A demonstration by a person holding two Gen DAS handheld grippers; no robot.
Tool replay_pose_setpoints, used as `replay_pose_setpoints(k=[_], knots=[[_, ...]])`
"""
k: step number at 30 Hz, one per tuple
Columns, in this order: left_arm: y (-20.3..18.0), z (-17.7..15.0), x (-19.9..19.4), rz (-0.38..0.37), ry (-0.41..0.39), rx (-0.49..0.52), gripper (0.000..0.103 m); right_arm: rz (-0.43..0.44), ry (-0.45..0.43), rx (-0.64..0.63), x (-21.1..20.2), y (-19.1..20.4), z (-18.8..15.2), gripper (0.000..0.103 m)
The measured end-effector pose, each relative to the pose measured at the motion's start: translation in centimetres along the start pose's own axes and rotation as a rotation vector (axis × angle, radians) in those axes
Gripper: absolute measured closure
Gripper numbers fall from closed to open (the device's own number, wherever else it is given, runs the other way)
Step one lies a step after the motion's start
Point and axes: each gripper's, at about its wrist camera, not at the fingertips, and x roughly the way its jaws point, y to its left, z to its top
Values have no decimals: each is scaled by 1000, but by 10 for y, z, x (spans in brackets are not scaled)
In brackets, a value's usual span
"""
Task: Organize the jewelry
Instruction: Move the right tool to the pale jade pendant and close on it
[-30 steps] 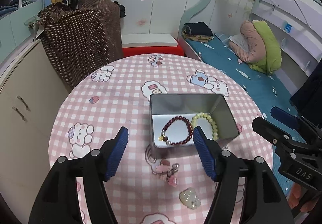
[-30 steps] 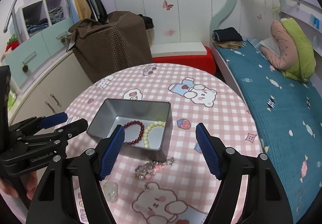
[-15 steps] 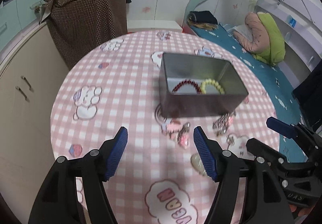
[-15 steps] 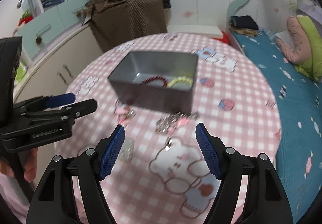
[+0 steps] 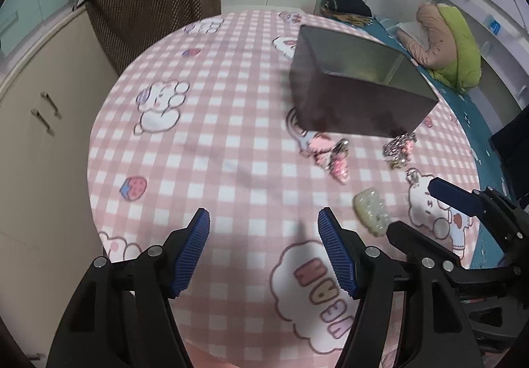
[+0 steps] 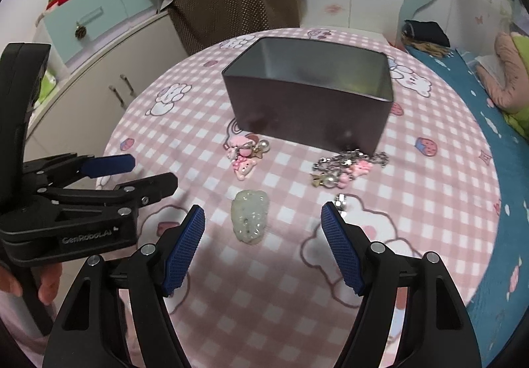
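A grey metal tin (image 6: 310, 110) stands open on the round pink checked table (image 6: 429, 202); its contents are hidden by its wall. It also shows in the left wrist view (image 5: 360, 103). In front of it lie a pink charm keychain (image 6: 244, 156), a silver chain with pink charms (image 6: 347, 167) and a pale green jade pendant (image 6: 249, 219). My right gripper (image 6: 263, 247) is open and empty, low over the table just in front of the pendant. My left gripper (image 5: 264, 250) is open and empty, to the left of the pendant (image 5: 372, 214).
A brown dotted bag (image 6: 231, 0) sits on a cabinet behind the table. A bed with a blue sheet (image 6: 496, 123) and a green pillow (image 5: 459, 40) runs along the right. White cabinet doors (image 5: 43, 110) stand to the left of the table.
Both grippers have pulled back from the tin and dropped lower toward the table. The bracelets inside the tin are no longer visible. Both stay open.
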Motion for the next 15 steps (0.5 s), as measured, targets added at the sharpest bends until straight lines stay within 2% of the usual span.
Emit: replay_pose_setpoints(k=[4, 8, 10, 15], knots=[[11, -5, 9, -8, 3, -39, 37, -16, 0, 0, 15, 4, -1, 33], [16, -13, 6, -35, -96, -57, 37, -41, -16, 24, 25, 4, -4, 34], [18, -18, 6, -60, -127, -71, 37, -55, -23, 30, 28, 5, -6, 39], [17, -25, 3, -29, -201, -70, 37, -85, -64, 16, 30, 10, -10, 50]])
